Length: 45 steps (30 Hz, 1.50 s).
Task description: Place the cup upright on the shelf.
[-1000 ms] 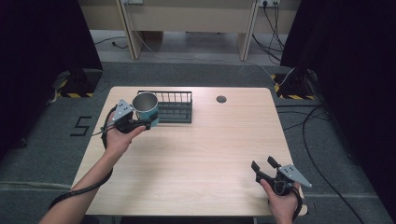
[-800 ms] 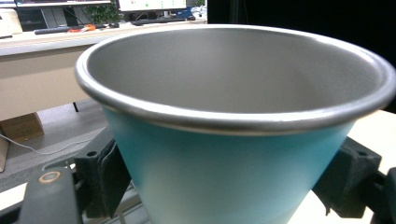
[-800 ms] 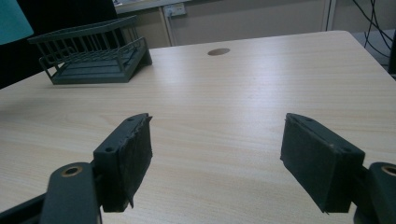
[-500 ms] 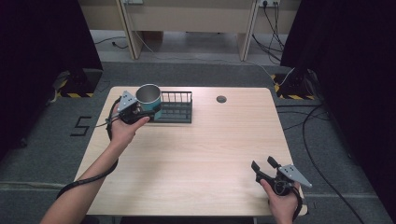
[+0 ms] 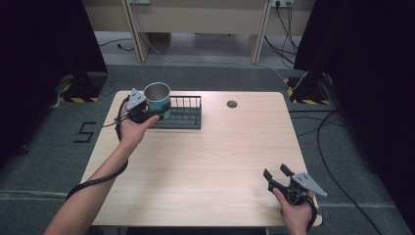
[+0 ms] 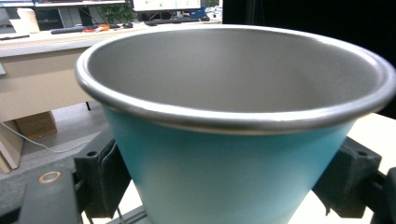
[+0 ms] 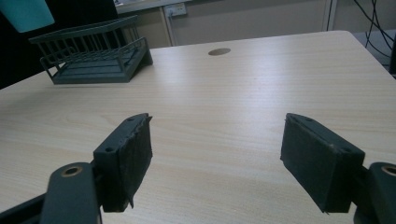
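Since the earlier frames the left hand-held gripper (image 5: 147,111) has carried the cup (image 5: 157,100) back and a little leftward, from the front of the rack (image 5: 183,113) to above its left end near the counter's far left part, while the right hand-held gripper (image 5: 277,177) has stayed put near the front right corner. Upright is how the cup stands, mouth to the ceiling and long axis vertical, with no tilt that the high view reveals. Its outer wall is a smooth teal that tapers toward the base (wider at the lip), and the rolled rim and inside are dull brushed metal (image 6: 233,84). Both black padded jaws of the left hand-held gripper press against the cup's lower sides, clamping it. Dark wire bars form the rack, a low rectangular tray with a barred wall. Over the pale wood-grain counter (image 5: 210,161) the right hand-held gripper (image 7: 219,158) hangs with its ribbed jaws spread wide, holding nothing. A round grommet (image 5: 232,104) sits in the counter to the right of the rack.
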Each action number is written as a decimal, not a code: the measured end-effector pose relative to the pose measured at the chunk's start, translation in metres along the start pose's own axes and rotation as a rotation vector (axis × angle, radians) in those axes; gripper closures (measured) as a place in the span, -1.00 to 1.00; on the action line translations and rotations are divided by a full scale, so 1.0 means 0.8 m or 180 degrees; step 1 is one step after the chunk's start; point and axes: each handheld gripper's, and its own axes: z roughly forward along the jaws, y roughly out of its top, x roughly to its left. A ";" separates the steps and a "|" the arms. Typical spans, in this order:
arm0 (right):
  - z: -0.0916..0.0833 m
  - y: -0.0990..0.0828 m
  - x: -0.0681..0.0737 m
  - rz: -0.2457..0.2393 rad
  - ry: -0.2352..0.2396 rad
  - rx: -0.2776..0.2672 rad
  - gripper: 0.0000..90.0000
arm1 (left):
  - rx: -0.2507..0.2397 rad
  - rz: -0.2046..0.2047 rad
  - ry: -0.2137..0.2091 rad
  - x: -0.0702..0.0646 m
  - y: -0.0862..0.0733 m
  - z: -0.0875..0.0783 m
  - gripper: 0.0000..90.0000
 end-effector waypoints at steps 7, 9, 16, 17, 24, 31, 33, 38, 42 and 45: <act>0.000 0.000 0.000 0.0005 0.0000 -0.0002 -0.43 | 0.0025 0.0007 0.0074 0.008 0.007 0.013 -0.63; 0.000 0.000 -0.001 0.0011 0.0000 -0.0006 -0.43 | 0.0038 -0.0003 0.0084 0.010 0.008 0.017 -0.63; 0.000 0.000 -0.001 0.0026 0.0005 -0.0007 -0.43 | 0.0075 -0.0035 0.0125 0.015 0.011 0.032 -0.63; 0.000 0.000 -0.001 0.0030 0.0006 -0.0009 -0.43 | 0.0079 -0.0044 0.0127 0.016 0.012 0.034 -0.63; -0.001 0.000 -0.001 0.0039 0.0010 -0.0011 -0.43 | 0.0144 -0.0081 0.0152 0.017 0.010 0.053 -0.63; -0.001 0.000 -0.002 0.0043 0.0020 -0.0012 -0.43 | 0.0226 -0.0116 0.0191 0.016 0.000 0.068 -0.63; -0.001 0.000 -0.002 0.0041 0.0021 -0.0015 -0.43 | 0.0264 -0.0120 0.0198 0.016 -0.004 0.071 -0.63; -0.001 0.000 -0.001 0.0037 0.0022 -0.0012 -0.43 | 0.0275 -0.0124 0.0223 0.014 -0.005 0.074 -0.63; -0.001 0.000 -0.001 0.0028 0.0023 -0.0014 -0.43 | 0.0278 -0.0107 0.0203 0.012 -0.002 0.078 -0.63; -0.001 0.000 -0.001 0.0025 0.0025 -0.0010 -0.43 | 0.0276 -0.0114 0.0224 0.013 0.000 0.081 -0.63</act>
